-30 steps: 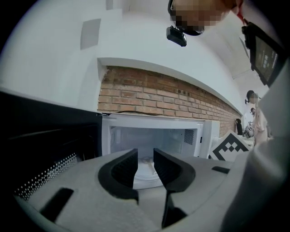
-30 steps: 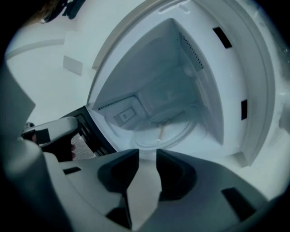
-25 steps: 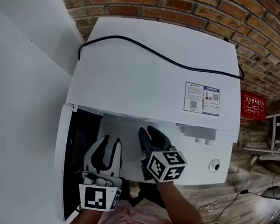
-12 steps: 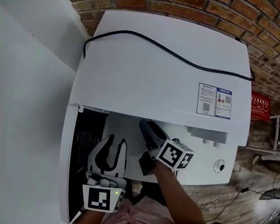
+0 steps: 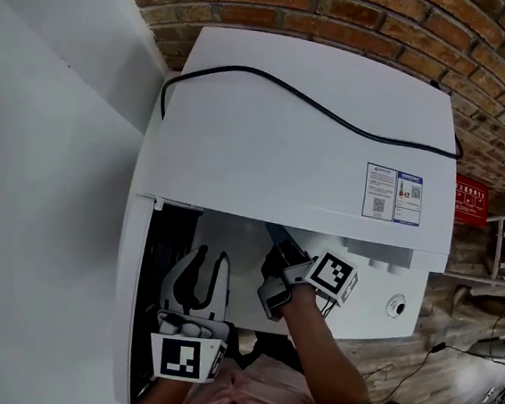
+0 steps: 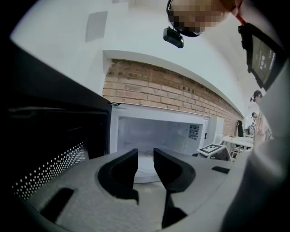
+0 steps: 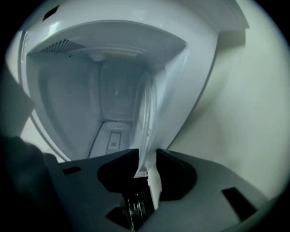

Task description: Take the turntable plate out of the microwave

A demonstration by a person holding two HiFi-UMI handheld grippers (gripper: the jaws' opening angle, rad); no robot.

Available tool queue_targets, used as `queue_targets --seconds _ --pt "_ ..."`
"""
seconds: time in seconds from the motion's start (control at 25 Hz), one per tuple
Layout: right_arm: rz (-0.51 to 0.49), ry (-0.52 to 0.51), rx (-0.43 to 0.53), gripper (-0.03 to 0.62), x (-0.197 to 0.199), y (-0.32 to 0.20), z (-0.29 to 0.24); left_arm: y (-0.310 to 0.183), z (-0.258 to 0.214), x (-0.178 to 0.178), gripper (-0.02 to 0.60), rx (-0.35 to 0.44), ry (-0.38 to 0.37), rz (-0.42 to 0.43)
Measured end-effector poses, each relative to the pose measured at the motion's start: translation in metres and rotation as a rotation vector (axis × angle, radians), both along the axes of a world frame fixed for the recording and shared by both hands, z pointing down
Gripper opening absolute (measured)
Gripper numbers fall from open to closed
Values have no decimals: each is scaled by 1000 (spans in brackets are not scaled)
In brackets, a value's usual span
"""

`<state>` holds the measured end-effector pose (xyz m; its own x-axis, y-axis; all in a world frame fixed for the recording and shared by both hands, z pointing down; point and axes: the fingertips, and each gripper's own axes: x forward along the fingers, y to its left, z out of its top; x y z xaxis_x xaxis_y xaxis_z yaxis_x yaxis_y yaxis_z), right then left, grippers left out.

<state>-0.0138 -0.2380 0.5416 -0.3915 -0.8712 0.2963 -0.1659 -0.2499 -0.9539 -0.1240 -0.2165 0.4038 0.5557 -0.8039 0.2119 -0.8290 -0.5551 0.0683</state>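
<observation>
One white microwave (image 5: 294, 147) stands against a brick wall (image 5: 344, 18), its single door (image 5: 130, 300) swung open at the left, one black power cord (image 5: 316, 109) trailing across its top and a printed label (image 5: 393, 193) stuck near the right edge. A person works at the open front with two tongs, each carrying one cube of square markers. On the left, the left tongs (image 5: 206, 255) are held nearly level just in front of the cavity, beside the open door; in the left gripper view these tongs (image 6: 145, 156) show their jaws a narrow gap apart, with nothing between them and touching nothing, and the pale floor of the oven lies beyond. To the right, the right tongs (image 5: 281, 253) reach in under the front edge of the microwave's top, the wrist rolled so that the marker cube (image 5: 332, 277) sits tilted to the right side, with the bare forearm (image 5: 326, 357) running back toward the near edge. The right gripper view shows the cavity turned on its side and one glass turntable plate (image 7: 147, 113) seen edge-on, lying inside the oven along its floor. The right tongs (image 7: 147, 154) have just been closing, and their jaws now pinch the near rim of that plate, one jaw on each face of the glass.
</observation>
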Motion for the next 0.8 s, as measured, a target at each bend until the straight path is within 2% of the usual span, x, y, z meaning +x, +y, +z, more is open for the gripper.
queue_targets --seconds 0.12,0.2,0.32,0.6,0.8 --pt "26 -53 -54 130 1 2 5 0 2 1 117 -8 3 -2" --pt "30 -72 -37 118 0 3 4 0 3 2 117 -11 4 1" --pt "27 -67 -7 32 -3 6 -2 1 3 5 117 -11 2 8" --pt "58 -89 22 28 3 12 -5 5 0 9 117 2 -3 12" --pt "58 -72 4 28 5 22 -4 11 -2 11 117 7 -7 17"
